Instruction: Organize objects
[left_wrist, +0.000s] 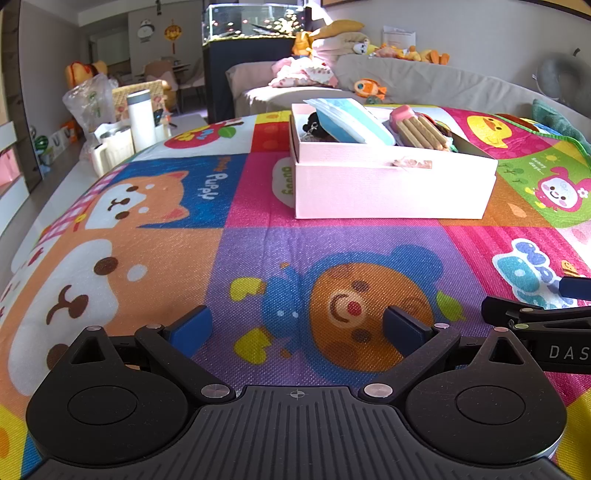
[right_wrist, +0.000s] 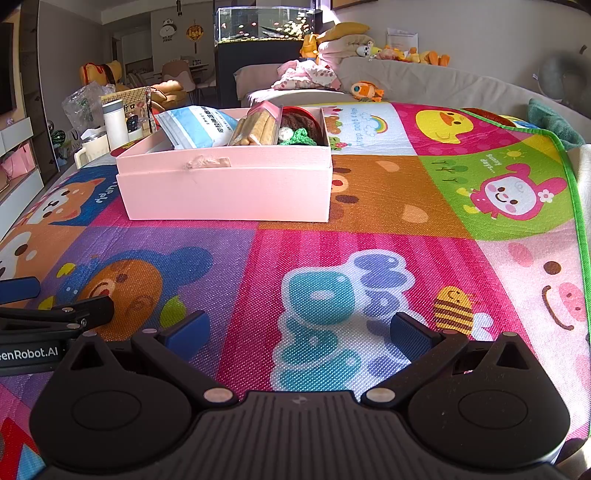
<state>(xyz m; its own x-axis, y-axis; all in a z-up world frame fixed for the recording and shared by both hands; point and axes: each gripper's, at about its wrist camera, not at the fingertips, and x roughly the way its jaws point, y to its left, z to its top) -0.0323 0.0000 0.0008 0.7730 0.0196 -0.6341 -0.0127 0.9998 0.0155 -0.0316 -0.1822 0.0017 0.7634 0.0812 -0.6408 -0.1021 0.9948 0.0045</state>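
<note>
A pink box (left_wrist: 391, 184) (right_wrist: 229, 188) stands on the cartoon play mat, ahead of both grippers. Inside it lie a blue-and-white packet (left_wrist: 351, 120) (right_wrist: 195, 127), a pack of biscuit sticks (left_wrist: 421, 131) (right_wrist: 258, 125), a dark fuzzy item (left_wrist: 317, 127) and brown and green crochet pieces (right_wrist: 301, 127). My left gripper (left_wrist: 297, 330) is open and holds nothing, low over the bear picture. My right gripper (right_wrist: 297, 332) is open too, with nothing in it, over the pink square. Each gripper shows at the edge of the other's view.
The mat (left_wrist: 240, 240) (right_wrist: 406, 192) covers the surface, its green edge (right_wrist: 570, 173) at the right. A white bottle (left_wrist: 141, 120) (right_wrist: 115, 123), cups and a plastic bag stand past the far left edge. A sofa (left_wrist: 424, 79) with plush toys and a fish tank (left_wrist: 255, 20) lie behind.
</note>
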